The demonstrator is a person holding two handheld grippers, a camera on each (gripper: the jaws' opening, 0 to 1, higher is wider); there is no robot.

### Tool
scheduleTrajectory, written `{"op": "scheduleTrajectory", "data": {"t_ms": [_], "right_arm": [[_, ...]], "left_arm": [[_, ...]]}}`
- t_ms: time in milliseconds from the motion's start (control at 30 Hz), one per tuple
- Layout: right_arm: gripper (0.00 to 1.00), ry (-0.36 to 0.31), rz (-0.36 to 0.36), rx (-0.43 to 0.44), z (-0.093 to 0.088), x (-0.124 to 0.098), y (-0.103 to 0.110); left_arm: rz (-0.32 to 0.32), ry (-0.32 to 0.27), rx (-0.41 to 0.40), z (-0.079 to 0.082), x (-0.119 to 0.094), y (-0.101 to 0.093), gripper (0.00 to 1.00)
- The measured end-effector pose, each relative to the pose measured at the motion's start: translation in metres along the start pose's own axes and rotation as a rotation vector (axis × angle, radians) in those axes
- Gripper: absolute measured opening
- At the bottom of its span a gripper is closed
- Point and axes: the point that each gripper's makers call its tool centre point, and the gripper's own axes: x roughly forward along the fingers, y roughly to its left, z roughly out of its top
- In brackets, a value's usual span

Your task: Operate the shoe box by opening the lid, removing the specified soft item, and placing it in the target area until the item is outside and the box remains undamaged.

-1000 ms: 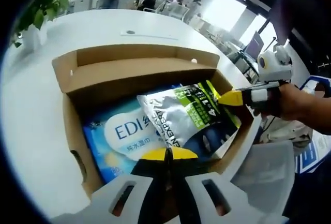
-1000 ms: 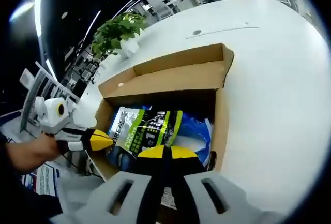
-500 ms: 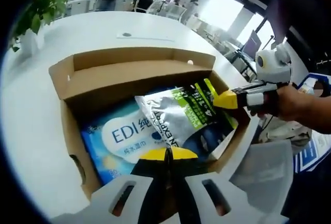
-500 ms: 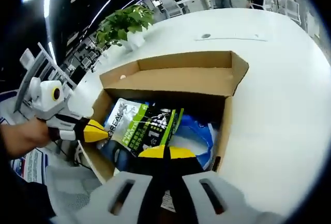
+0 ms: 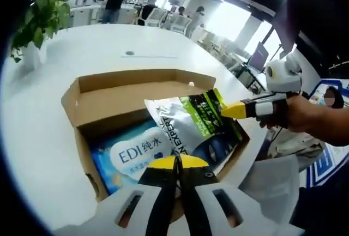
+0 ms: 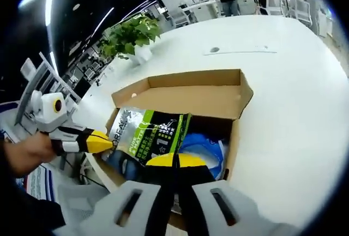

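1. Cardboard shoe box [image 5: 136, 91], left gripper view: lid folded back, box lying open on the white surface [image 5: 38, 110]. Silver-and-green pouch [image 5: 191, 124] raised at an angle over the box mouth, one edge in the left tool [image 5: 175, 163], whose yellow-tipped jaws stand closed on it. Right tool [image 5: 234, 110] enters from the right, its tip at the pouch's far corner. Blue wipes pack [image 5: 133, 151] lies flat in the box beneath.
2. Handling, judged: raise both tools together and level, so the soft pouch clears the cardboard walls without dragging or tearing them.
3. Right gripper view: same box [image 6: 185, 91]; pouch [image 6: 150, 132] lifted above the blue pack [image 6: 204, 151]. Right tool [image 6: 175, 159] closed on the pouch's near edge; left tool [image 6: 101, 140], held in a hand [image 6: 24, 154], meets the pouch's left corner.
4. Surface and room: broad white surface [image 6: 283, 83], a potted plant [image 6: 131, 34] on its far part; an open office beyond, with desks, chairs, ceiling strip lights and people standing far off.
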Motion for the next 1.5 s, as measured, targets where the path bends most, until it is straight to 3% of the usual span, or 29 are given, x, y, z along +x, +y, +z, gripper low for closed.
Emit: {"op": "scheduleTrajectory", "data": {"t_ms": [233, 733, 1033, 1500], "right_arm": [[0.0, -0.038, -0.041, -0.01, 0.012, -0.018, 0.006], [0.0, -0.079, -0.119, -0.037, 0.022, -0.051, 0.005], [0.0, -0.09, -0.127, -0.036, 0.027, -0.07, -0.022], [0.0, -0.076, -0.109, -0.033, 0.032, -0.1, -0.103]], "left_arm": [[-0.038, -0.044, 0.039, 0.019, -0.012, -0.014, 0.0], [-0.094, -0.065, 0.116, 0.034, -0.022, -0.044, 0.0], [-0.097, -0.055, 0.15, 0.046, -0.003, -0.071, 0.0], [-0.081, -0.027, 0.141, 0.063, 0.061, -0.122, 0.0]]}}
